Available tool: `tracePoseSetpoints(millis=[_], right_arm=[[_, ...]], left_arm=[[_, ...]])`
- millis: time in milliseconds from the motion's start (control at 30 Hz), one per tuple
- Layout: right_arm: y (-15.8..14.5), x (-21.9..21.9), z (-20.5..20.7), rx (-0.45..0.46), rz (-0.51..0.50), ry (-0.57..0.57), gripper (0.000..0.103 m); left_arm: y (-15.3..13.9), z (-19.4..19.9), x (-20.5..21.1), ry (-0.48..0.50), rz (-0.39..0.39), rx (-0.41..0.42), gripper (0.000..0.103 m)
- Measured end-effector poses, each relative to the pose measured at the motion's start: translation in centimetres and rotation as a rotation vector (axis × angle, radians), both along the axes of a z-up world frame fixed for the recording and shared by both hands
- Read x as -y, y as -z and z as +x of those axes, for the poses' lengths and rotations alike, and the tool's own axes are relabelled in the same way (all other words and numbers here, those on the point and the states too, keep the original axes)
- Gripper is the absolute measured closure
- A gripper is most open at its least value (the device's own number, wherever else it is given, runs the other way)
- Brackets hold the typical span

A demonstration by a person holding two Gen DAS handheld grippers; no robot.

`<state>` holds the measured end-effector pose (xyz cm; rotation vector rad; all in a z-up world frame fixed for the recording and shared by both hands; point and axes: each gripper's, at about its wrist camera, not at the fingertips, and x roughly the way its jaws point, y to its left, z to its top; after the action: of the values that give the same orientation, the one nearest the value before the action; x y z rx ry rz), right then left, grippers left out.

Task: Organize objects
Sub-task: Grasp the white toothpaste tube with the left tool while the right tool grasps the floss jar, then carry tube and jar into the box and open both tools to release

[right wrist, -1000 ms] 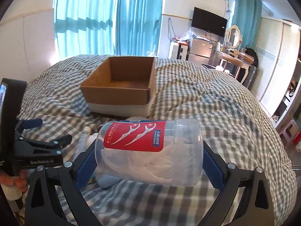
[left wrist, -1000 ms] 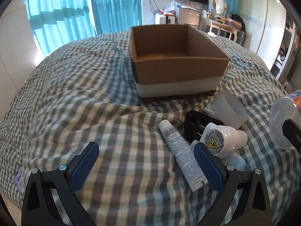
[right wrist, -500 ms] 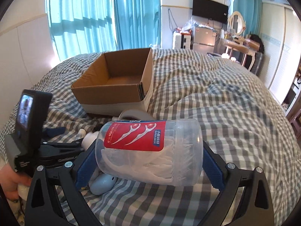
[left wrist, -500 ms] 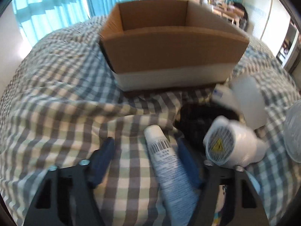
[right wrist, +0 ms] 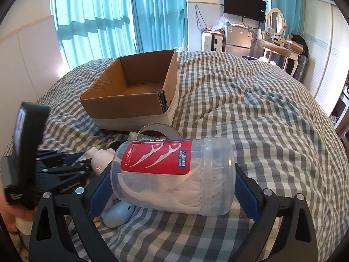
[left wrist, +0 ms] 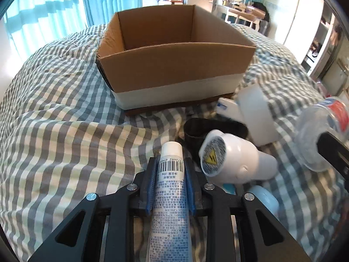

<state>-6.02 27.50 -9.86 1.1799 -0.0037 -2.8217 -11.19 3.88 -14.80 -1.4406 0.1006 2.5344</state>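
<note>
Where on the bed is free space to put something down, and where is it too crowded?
Free: the checked bedspread left of the cardboard box, and the wide stretch to the box's right in the right wrist view. The box looks empty as far as visible. Crowded: just in front of the box, around the white tube, the white device and the black item.

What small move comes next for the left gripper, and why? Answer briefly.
Probably lift the white tube clear of the checked bedding and carry it toward the open cardboard box. The left gripper has just closed; its blue pads now press both sides of the tube, which points toward the box. The right gripper already holds the floss-pick jar.
</note>
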Motion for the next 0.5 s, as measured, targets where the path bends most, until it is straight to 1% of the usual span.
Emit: tracePoseSetpoints(millis=[100, 133, 200, 367, 500], right_arm=[[-0.6, 0.1, 0.7, -0.021, 0.015, 0.006, 0.006], [-0.9, 0.1, 0.8, -0.029, 0.020, 0.007, 0.006], [-1.6, 0.4, 1.2, -0.050, 0.044, 0.011, 0.006], [-3.2, 1.4, 2.4, -0.097, 0.081, -0.006, 0.006], [-4.7, 2.5, 2.7, -0.128, 0.098, -0.028, 0.006]], left_arm=[[-0.8, 0.7, 0.1, 0.000, 0.008, -0.013, 0.079], [-1.2, 1.0, 0.1, 0.000, 0.003, -0.026, 0.081], [-2.1, 2.0, -0.1, 0.002, -0.011, -0.058, 0.082], [-4.8, 3.7, 0.6, -0.002, 0.017, -0.138, 0.082], [-6.7, 3.9, 1.8, -0.017, 0.039, -0.179, 0.082]])
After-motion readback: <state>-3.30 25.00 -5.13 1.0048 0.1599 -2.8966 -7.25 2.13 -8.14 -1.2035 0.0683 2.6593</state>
